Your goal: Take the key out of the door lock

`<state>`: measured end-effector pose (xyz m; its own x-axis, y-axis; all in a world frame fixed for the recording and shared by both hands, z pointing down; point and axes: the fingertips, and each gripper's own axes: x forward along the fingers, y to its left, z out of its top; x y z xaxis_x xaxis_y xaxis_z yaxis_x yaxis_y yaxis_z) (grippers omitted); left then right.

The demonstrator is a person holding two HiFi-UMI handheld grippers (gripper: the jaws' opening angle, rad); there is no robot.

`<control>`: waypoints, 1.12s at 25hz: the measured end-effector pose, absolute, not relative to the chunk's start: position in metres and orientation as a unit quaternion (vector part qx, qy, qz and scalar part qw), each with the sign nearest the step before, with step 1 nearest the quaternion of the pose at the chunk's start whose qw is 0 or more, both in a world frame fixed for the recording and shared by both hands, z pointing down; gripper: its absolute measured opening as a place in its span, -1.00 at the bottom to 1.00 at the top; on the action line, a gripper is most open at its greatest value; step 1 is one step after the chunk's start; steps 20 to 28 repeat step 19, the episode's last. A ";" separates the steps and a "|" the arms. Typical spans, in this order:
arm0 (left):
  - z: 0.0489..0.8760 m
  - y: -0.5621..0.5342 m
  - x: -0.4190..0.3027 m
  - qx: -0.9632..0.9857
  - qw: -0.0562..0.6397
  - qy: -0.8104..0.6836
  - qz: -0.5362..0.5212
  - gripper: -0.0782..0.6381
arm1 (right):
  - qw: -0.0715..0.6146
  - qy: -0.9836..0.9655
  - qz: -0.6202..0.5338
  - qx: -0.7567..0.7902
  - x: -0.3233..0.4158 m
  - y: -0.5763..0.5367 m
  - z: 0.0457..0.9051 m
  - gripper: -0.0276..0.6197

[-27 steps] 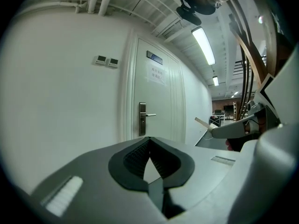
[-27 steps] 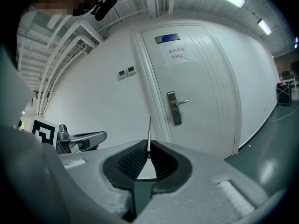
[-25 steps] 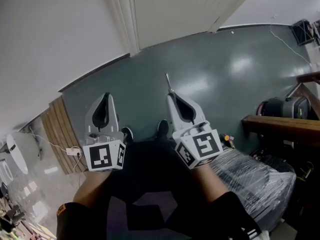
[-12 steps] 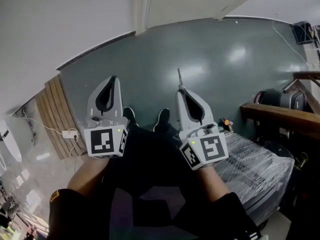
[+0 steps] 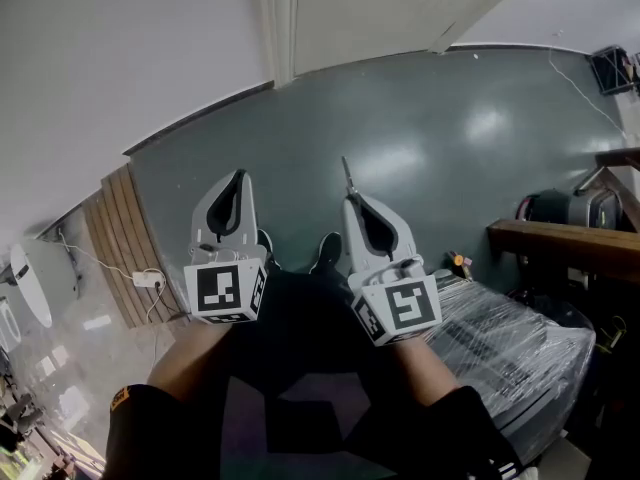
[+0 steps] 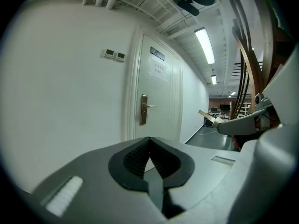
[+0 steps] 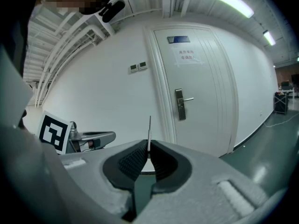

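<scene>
The right gripper (image 5: 350, 198), at centre frame in the head view, is clamped on the key (image 5: 347, 175), whose thin metal blade juts past the jaw tips toward the top of the picture. In the right gripper view the key (image 7: 149, 129) stands edge-on, pinched between the ribbed pads (image 7: 134, 158). It is clear of the lock plate (image 7: 179, 104) on the white door (image 7: 210, 78), which sits well apart at centre right. The left gripper (image 5: 238, 178), just to the left, has its jaws pressed together on nothing. Its own view shows the same door (image 6: 159, 85) and handle (image 6: 149, 106) in mid frame. Both grippers hang over a grey-green floor (image 5: 450, 118). A plastic-wrapped bundle (image 5: 510, 353) lies at lower right and wooden slats (image 5: 120, 238) at the left edge.
</scene>
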<state>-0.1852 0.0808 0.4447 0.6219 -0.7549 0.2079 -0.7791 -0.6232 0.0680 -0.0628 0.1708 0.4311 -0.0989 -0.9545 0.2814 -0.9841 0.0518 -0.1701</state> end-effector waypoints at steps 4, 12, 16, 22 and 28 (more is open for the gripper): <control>0.443 0.084 -0.174 0.901 0.069 -0.421 0.080 -0.73 | 0.043 -0.713 0.165 0.680 -0.046 0.173 0.437 -0.87; 0.443 0.087 -0.172 0.906 0.072 -0.411 0.073 -0.73 | 0.044 -0.708 0.163 0.686 -0.047 0.173 0.436 -0.87; 0.443 0.086 -0.175 0.908 0.073 -0.407 0.071 -0.73 | 0.045 -0.707 0.164 0.687 -0.053 0.172 0.436 -0.87; 0.444 0.085 -0.180 0.908 0.073 -0.406 0.071 -0.73 | 0.047 -0.707 0.166 0.686 -0.059 0.169 0.437 -0.87; 0.444 0.085 -0.180 0.908 0.073 -0.406 0.071 -0.73 | 0.047 -0.707 0.166 0.686 -0.059 0.169 0.437 -0.87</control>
